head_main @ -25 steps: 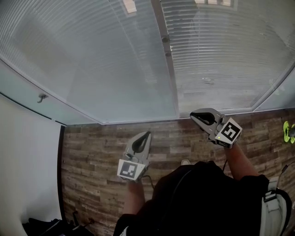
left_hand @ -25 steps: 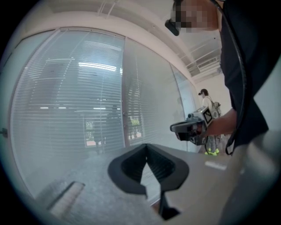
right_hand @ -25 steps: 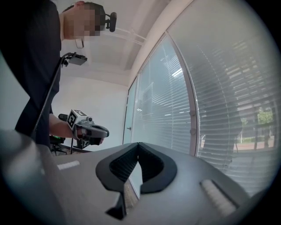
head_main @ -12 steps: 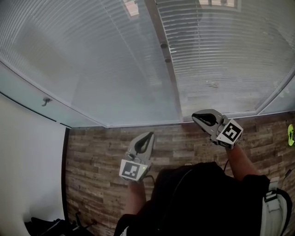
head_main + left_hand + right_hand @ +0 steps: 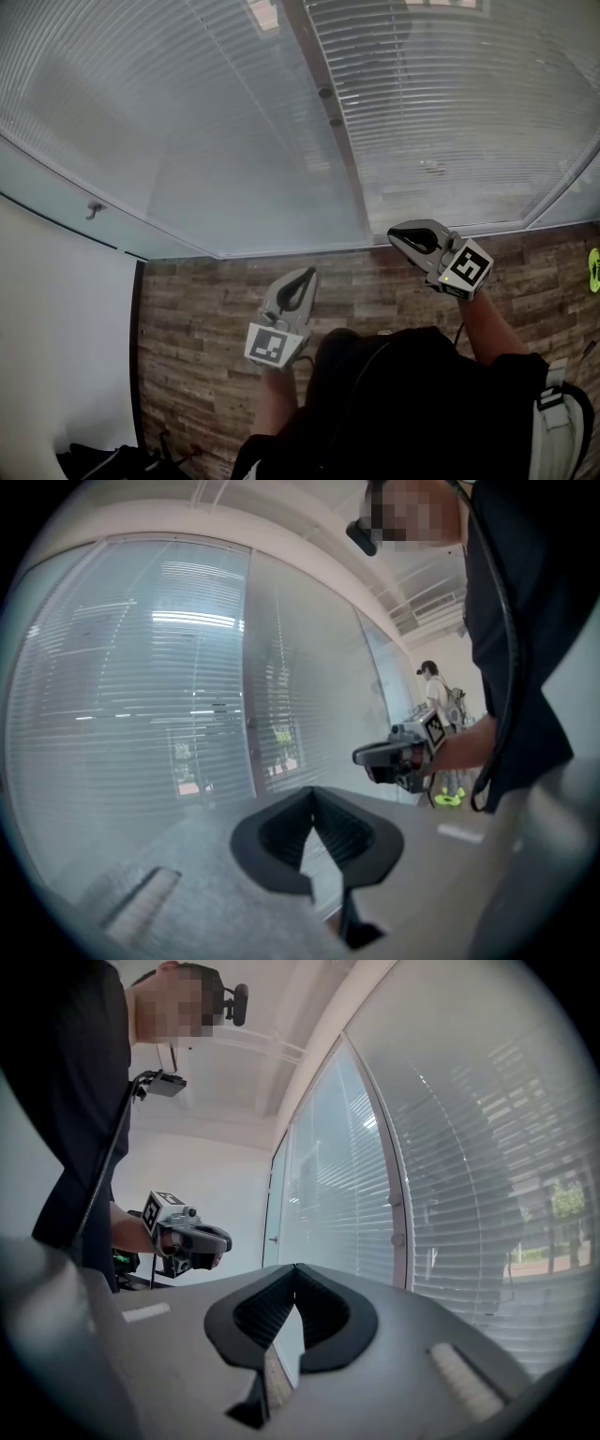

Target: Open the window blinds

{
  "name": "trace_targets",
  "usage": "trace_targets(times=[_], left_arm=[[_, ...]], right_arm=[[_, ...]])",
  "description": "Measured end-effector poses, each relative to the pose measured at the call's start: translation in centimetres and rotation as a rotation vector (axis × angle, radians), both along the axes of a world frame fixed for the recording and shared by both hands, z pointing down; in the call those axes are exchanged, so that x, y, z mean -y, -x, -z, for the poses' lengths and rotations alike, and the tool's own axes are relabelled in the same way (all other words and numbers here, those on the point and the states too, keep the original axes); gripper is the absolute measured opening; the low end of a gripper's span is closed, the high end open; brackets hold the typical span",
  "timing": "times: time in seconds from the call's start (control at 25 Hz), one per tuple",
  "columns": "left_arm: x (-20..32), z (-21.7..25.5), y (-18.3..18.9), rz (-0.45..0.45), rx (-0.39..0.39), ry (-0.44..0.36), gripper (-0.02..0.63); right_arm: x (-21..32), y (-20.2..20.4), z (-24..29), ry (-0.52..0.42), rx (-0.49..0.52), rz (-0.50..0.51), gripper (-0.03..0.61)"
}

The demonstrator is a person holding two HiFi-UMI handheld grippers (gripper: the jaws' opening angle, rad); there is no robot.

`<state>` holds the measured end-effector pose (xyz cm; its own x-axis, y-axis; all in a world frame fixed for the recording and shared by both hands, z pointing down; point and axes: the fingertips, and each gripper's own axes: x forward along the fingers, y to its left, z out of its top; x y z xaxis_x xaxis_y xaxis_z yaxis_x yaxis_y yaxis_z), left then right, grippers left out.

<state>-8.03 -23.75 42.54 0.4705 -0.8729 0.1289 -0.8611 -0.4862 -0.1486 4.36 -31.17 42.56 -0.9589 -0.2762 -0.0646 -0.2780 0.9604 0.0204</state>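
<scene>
Both tools clenched, nothing in either. Your left tool [image 5: 307, 274] and your right tool [image 5: 392, 234] each show ribbed black pads [image 5: 281, 832] meeting at the tips, a grey moulded shell and a marker cube at the back. Both sit low over the brown wood-plank floor [image 5: 206, 309], near the window's bottom edge and clear of it, with the right one nearer the glass. The white horizontal-slat window blinds [image 5: 450, 112] hang behind the glass, down across both panes, with thin flat slats. A grey vertical post [image 5: 347, 178] splits the panes and carries two small round knobs [image 5: 335, 122]. Neither tool touches the post or the knobs.
</scene>
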Motion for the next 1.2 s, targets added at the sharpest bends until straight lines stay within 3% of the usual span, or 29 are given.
trace_targets(times=[0.56, 0.76, 1.2], left_arm=[[3.6, -0.2, -1.7, -0.129, 0.002, -0.009, 0.005], [5.9, 0.0, -0.7, -0.163, -0.016, 0.000, 0.005], [11.8, 0.1, 1.8, -0.318, -0.017, 0.005, 0.005]], right_arm=[[2.9, -1.4, 0.3, -0.009, 0.014, -0.111, 0.006], [5.5, -0.8, 1.8, -0.058, 0.004, -0.156, 0.006], [10.0, 2.7, 2.3, -0.067, -0.023, -0.272, 0.006]])
